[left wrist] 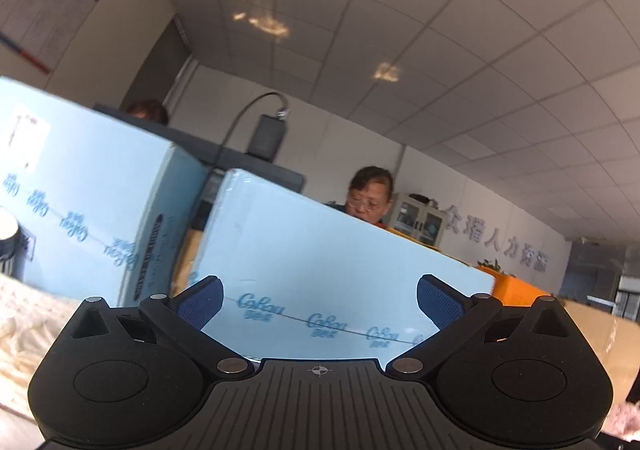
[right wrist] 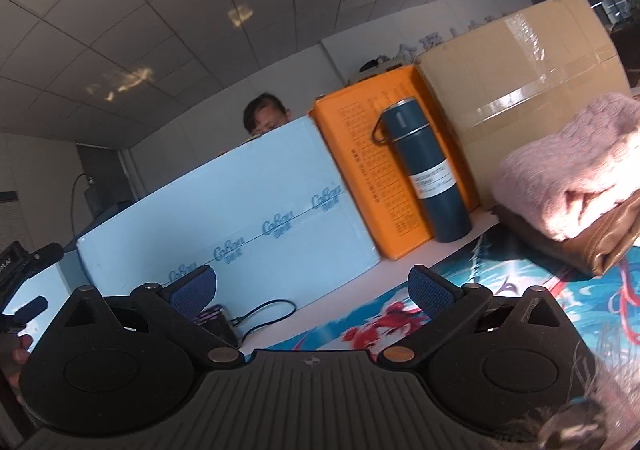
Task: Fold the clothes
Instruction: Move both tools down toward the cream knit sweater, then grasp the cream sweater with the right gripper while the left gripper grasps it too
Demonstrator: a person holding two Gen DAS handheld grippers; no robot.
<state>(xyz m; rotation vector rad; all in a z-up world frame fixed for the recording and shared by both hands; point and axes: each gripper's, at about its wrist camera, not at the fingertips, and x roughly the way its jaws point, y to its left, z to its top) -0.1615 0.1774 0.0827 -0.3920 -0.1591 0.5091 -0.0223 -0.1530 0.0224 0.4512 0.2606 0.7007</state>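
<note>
Left gripper (left wrist: 319, 300): jaws stood wide apart, nothing between them, raised toward 2 pale blue boxes (left wrist: 320, 262); cream textured fabric (left wrist: 24, 334) lay low at its left.

Right gripper (right wrist: 312, 290): jaws wide apart, nothing held, above a printed mat (right wrist: 500, 286) on the white table (right wrist: 344, 296).

Beyond the right gripper: black cable (right wrist: 264, 314); orange box (right wrist: 360, 169); dark blue flask (right wrist: 424, 169), upright, just in front of it; cardboard box (right wrist: 520, 89).

Clothes: folded pink knit garment (right wrist: 572, 165) rested on a brown leather item (right wrist: 592, 246), far right, well apart from both grippers.
</note>
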